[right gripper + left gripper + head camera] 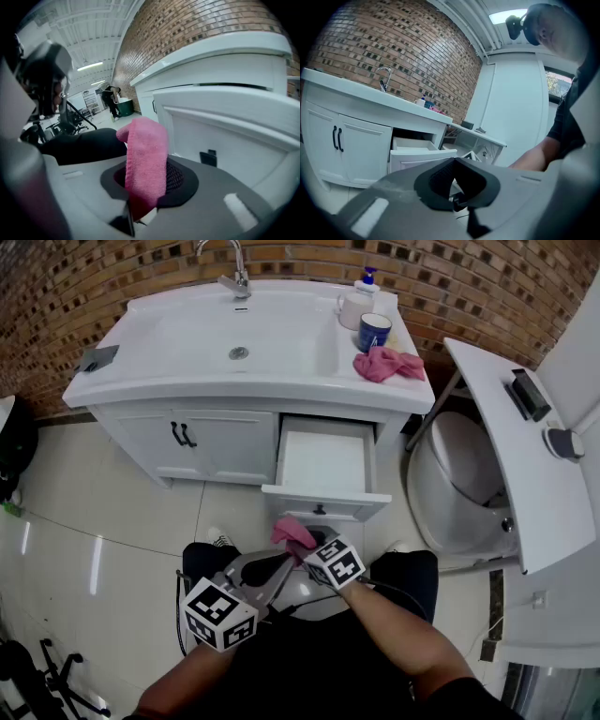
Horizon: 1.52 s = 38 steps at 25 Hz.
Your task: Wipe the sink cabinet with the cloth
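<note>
Right gripper view: right claw (137, 210) pinches pink cloth (145, 159); left claw (457, 204) closed, empty. Wiping not begun. Next: press cloth onto drawer front (229, 136).

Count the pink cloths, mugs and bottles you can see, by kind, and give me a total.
Pink cloths: 2, the countertop cloth and the held cloth in the right tool
Mugs: 1
Bottles: 1
Total: 4

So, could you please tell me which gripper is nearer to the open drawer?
Right. The right gripper, clamped on the pink cloth, sits just in front of the open drawer; the left gripper is further back, toward the person.
</note>
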Available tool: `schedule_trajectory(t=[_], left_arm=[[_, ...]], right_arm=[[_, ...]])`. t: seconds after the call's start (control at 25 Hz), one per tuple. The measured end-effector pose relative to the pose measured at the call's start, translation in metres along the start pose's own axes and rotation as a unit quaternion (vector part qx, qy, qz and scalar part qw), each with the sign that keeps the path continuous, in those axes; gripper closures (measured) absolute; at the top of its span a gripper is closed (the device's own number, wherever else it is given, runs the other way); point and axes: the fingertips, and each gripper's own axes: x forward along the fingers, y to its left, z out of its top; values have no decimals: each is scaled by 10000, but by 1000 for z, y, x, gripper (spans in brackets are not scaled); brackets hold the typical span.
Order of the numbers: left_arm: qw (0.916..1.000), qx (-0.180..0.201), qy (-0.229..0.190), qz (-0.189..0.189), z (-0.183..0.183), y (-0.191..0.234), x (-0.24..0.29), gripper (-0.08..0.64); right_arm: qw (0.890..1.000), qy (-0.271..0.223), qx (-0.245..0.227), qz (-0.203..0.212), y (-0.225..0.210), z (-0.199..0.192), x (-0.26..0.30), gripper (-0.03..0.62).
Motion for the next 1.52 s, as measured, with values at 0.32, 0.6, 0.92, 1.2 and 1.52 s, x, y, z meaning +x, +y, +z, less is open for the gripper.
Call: schedule_trajectory(t=[0.32,0.6,0.92,1.2,1.52], left_arm=[[10000,-52,36,-40,-2,20,27,555],[9998,-129,141,6,-10,27,26,555],[9995,-182,245,-72,-15,25,35,555],[9992,-194,329,-100,-18,22,42,555],[9990,-187,386,-115,-23,18,47,555]], right_arm=[[9993,17,362,-70,-24,4,56,499],[9988,171,447,-107,-38,-7,60,499],[9978,185,591,-254,-54,-21,43,499],[9922,337,978,-702,-94,-50,14,499],[9840,129,1291,-1223,-126,-62,-25,499]])
